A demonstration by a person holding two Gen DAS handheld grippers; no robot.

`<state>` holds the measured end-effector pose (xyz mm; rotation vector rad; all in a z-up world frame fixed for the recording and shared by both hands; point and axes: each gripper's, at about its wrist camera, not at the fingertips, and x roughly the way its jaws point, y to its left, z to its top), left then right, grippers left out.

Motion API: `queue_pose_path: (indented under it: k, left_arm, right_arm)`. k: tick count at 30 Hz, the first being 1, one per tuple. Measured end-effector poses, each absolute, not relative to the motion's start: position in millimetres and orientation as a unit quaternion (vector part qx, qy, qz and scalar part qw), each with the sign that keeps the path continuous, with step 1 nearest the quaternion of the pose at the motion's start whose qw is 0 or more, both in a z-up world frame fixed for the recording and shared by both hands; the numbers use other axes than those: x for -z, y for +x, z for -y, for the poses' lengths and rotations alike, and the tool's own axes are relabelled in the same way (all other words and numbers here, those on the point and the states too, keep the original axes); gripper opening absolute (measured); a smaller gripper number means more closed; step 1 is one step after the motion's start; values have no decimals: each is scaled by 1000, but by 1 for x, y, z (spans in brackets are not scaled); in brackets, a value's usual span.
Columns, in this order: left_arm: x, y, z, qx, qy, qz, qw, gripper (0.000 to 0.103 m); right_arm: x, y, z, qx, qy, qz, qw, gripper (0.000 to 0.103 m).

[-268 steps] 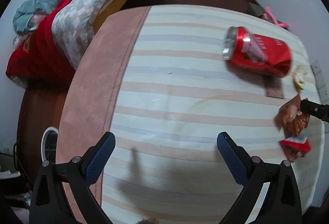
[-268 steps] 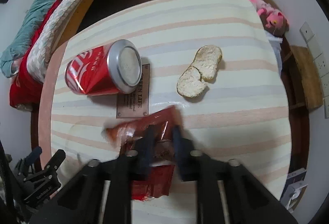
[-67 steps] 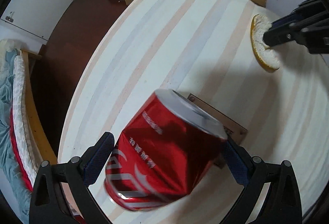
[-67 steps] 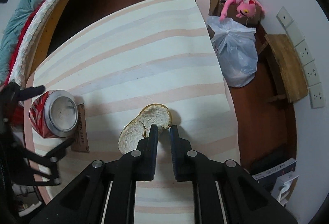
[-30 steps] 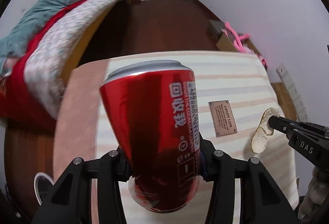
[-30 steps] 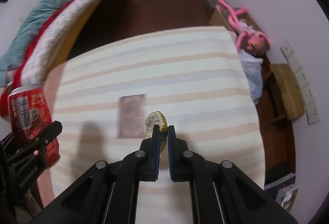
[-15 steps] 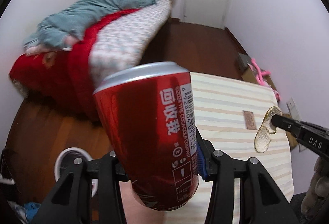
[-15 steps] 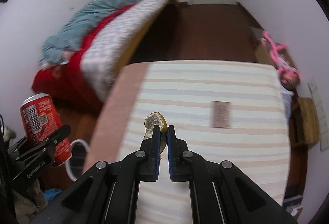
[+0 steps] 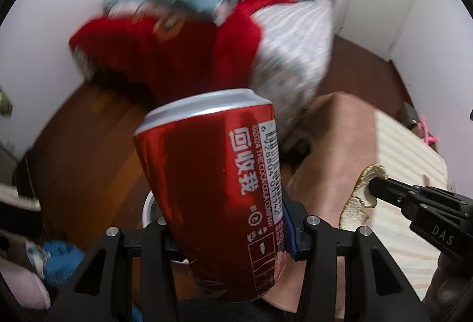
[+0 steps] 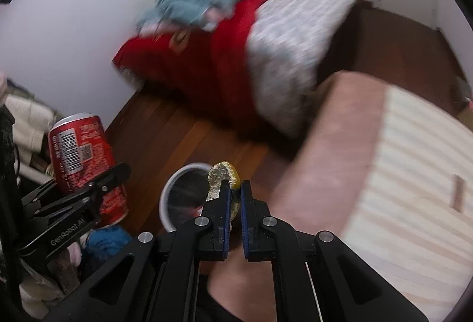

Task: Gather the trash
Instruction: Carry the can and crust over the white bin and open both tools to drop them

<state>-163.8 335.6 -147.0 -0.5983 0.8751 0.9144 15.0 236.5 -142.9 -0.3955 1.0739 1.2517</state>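
My left gripper (image 9: 224,233) is shut on a red cola can (image 9: 212,174), held upright in the air over the wooden floor; the can also shows at the left of the right wrist view (image 10: 82,153). My right gripper (image 10: 233,192) is shut on a piece of fruit peel (image 10: 221,177), also visible in the left wrist view (image 9: 360,198). A white-rimmed trash bin (image 10: 180,198) stands on the floor just beyond and below the peel; in the left wrist view its rim (image 9: 146,209) peeks out behind the can.
The striped table (image 10: 414,174) with its pink edge is at the right. A bed with red, checked and teal bedding (image 10: 242,35) lies beyond the bin. Clutter and a blue cloth (image 10: 103,239) sit on the floor at the left.
Both grippers have swung left off the table with the can and the peel. The bin is now close under the peel, and the bed fills the background.
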Motion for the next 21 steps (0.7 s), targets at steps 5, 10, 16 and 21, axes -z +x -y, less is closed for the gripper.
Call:
queue_pose_path:
  k: [5, 10, 16, 21]
  left_arm:
    - [223, -205, -400, -407, -379, -426, 714, 43]
    - [287, -223, -444, -387, -460, -434, 671, 44]
    - [328, -231, -467, -391, -495, -452, 631, 72]
    - [327, -259, -466, -416, -504, -445, 613, 100]
  right_arm:
    - [202, -36, -307, -557, -227, -500, 623, 6]
    - [275, -63, -368, -539, -277, -534, 589, 6]
    - [337, -72, -412, -518, -307, -575, 554, 6]
    - [370, -81, -434, -521, -325, -598, 516, 7]
